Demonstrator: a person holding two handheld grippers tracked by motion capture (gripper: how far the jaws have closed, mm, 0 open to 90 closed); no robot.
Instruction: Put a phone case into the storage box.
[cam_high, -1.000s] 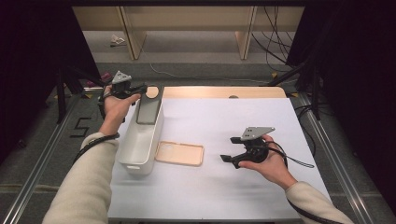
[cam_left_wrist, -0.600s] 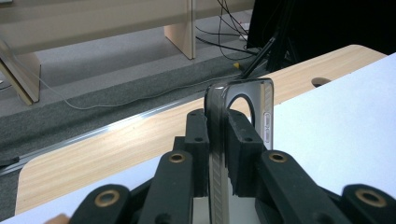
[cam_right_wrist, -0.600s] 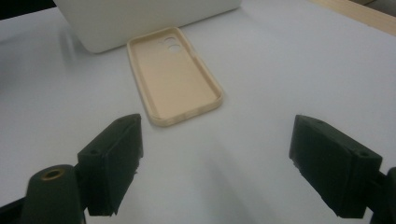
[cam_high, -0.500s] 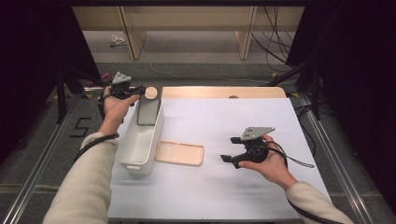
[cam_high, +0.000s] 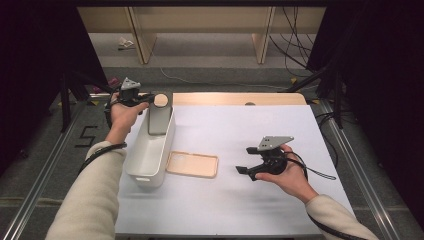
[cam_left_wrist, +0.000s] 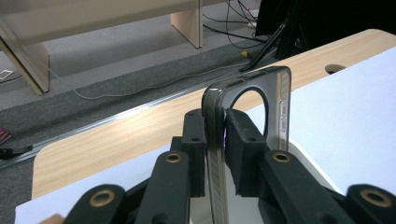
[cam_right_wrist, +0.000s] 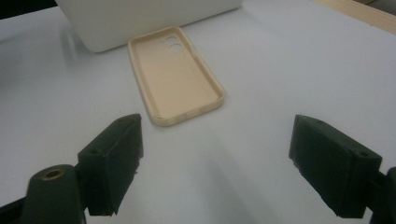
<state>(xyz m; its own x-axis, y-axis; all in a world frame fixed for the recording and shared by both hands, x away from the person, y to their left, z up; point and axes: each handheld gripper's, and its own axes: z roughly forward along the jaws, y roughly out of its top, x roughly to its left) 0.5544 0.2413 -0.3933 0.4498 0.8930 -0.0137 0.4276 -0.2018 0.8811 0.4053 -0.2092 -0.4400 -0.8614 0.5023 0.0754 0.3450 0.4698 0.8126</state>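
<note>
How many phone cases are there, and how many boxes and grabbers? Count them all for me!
Phone cases: 2, a grey phone case pinched in the left gripper and a tan phone case flat on the table
White bin: 1
Grippers: 2, counting the right gripper, jaws open
Total: 5

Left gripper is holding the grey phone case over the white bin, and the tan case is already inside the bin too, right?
Not quite. The tan case lies on the table beside the white bin, as the high view shows. The left gripper does hold the grey phone case over the bin.

Phone case (cam_high: 192, 164) flat on table (cam_high: 240, 210), right of bin (cam_high: 145, 160).
</note>
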